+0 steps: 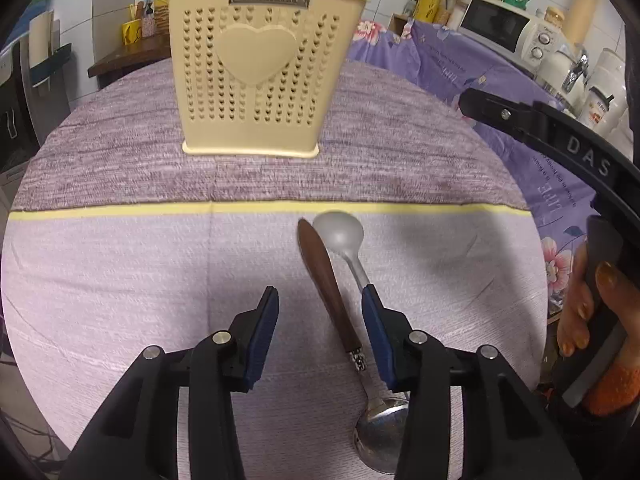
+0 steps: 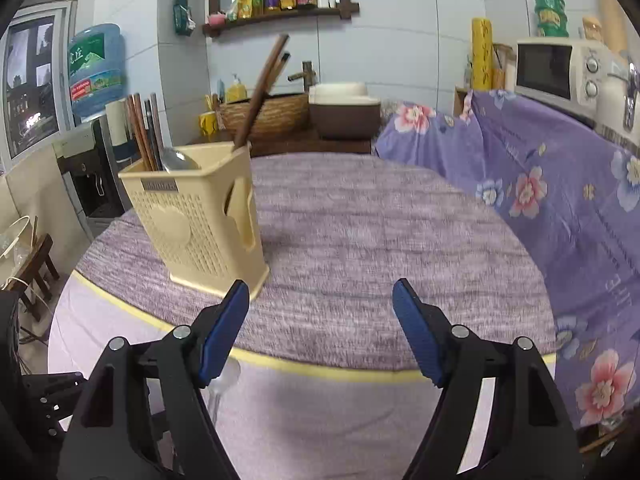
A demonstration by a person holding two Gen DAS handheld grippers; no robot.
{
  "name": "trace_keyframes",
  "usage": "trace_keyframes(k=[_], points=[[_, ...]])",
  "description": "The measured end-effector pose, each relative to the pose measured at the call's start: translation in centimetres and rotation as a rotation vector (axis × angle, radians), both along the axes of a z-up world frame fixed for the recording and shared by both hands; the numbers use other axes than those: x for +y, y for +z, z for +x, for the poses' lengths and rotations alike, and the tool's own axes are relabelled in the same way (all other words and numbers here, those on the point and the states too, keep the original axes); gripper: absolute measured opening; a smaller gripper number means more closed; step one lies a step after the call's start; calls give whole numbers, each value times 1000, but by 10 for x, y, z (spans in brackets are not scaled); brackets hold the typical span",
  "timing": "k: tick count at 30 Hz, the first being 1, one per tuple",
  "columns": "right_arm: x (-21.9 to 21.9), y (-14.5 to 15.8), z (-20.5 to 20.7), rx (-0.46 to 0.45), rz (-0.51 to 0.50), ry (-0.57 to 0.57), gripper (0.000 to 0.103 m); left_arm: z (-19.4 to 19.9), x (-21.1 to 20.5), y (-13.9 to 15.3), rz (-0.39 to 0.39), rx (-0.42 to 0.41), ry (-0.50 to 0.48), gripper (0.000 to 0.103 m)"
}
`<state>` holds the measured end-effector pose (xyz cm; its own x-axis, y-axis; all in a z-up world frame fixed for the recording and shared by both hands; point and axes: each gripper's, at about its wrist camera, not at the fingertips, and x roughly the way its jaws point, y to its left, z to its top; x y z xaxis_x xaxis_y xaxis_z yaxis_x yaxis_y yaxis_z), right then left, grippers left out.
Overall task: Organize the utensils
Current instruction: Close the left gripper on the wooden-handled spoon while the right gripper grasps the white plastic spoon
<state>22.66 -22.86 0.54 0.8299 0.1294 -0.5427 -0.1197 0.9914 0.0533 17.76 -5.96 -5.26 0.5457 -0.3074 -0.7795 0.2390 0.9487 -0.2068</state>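
A cream perforated utensil holder (image 1: 256, 72) stands on the round table; in the right wrist view (image 2: 200, 224) it holds chopsticks (image 2: 142, 132), a metal spoon (image 2: 176, 160) and a wooden handle (image 2: 260, 92). A wooden-handled metal spoon (image 1: 328, 280) lies on the cloth beside a translucent plastic spoon (image 1: 340, 236). My left gripper (image 1: 320, 304) is open, its fingers either side of the wooden handle. My right gripper (image 2: 320, 296) is open and empty above the table, right of the holder; its body shows in the left wrist view (image 1: 560, 140).
The table wears a purple cloth (image 2: 360, 232) with a yellow stripe (image 1: 120, 212). A floral purple cover (image 2: 560, 208) drapes over things at the right, with a microwave (image 2: 560, 72) behind. A water dispenser (image 2: 96, 76) stands at the left.
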Motion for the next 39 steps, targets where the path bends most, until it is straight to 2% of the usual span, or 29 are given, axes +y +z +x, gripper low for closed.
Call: trace_keyframes(k=[3,6,10,12,17,21,26,35,37,39], points=[[-1,-16,-7,34,-3,0,74,0,-5,-5,15,7,-2,39],[2,-28,-11,65,2,9,74,0,-15,-10,70,8,-6,31],[5,-35,-16,86,-4,22,74,1,-19,-12,118,-8,9,26],[7,-37,-16,93,-3,22,74,1,-20,-11,117,-8,-1,16],[15,-41,-15,116,-3,50,74,0,-15,-11,124,-9,-5,14],[25,-48,-13,159,8,86,74,1,12,-6,128,-26,46,11],[54,-62,-12,231,-11,160,74,3,51,-3,120,-30,129,11],[91,-89,-3,322,-71,192,73,0,63,-8,99,-23,147,12],[95,-91,-1,320,-91,179,72,2,65,-8,96,-24,152,16],[99,-91,0,318,-106,172,69,4,69,-8,92,-28,166,27]])
